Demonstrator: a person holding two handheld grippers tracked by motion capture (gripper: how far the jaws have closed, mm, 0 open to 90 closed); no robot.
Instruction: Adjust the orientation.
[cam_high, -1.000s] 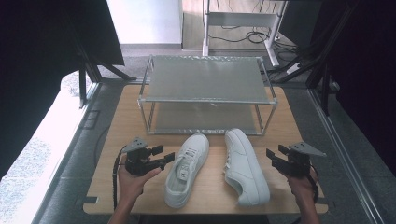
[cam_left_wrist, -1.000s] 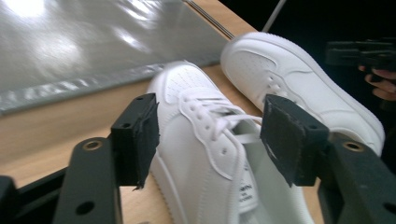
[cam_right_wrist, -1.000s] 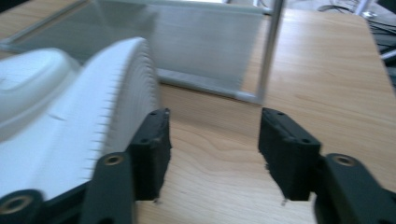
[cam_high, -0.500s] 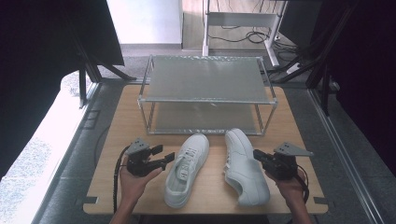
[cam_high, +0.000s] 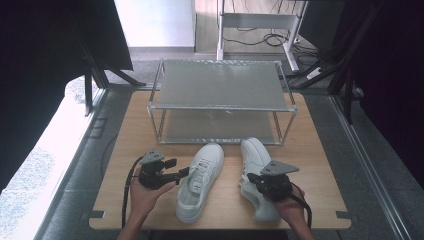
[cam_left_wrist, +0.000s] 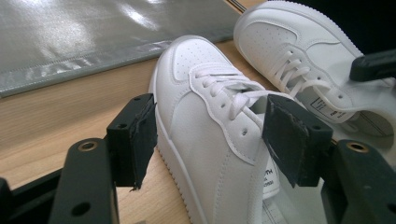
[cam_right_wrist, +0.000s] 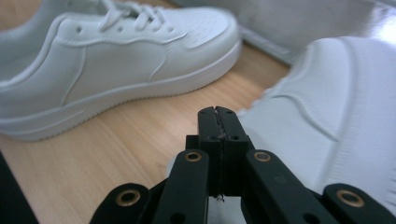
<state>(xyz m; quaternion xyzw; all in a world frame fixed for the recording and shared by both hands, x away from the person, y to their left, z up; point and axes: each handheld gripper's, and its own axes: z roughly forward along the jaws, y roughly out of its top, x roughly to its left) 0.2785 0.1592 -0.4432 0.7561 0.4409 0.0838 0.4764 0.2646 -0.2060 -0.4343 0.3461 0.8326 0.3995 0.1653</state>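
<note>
Two white lace-up sneakers lie side by side on the wooden table, toes toward the rack. My left gripper is open at the left sneaker. In the left gripper view the left gripper has its padded jaws on either side of that sneaker's laced upper, not pressing it. My right gripper hovers over the right sneaker, pointing left. In the right gripper view the right gripper is shut with nothing in it, between the left sneaker and the right sneaker.
A two-tier metal rack with mesh shelves stands behind the sneakers. The wooden table has bare room at its left and right sides. Cables trail from both grippers toward the table's front edge. The right sneaker lies beyond the left gripper's jaws.
My right gripper has moved left from the table's right side to above the right sneaker. The left gripper and both sneakers have stayed in place.
</note>
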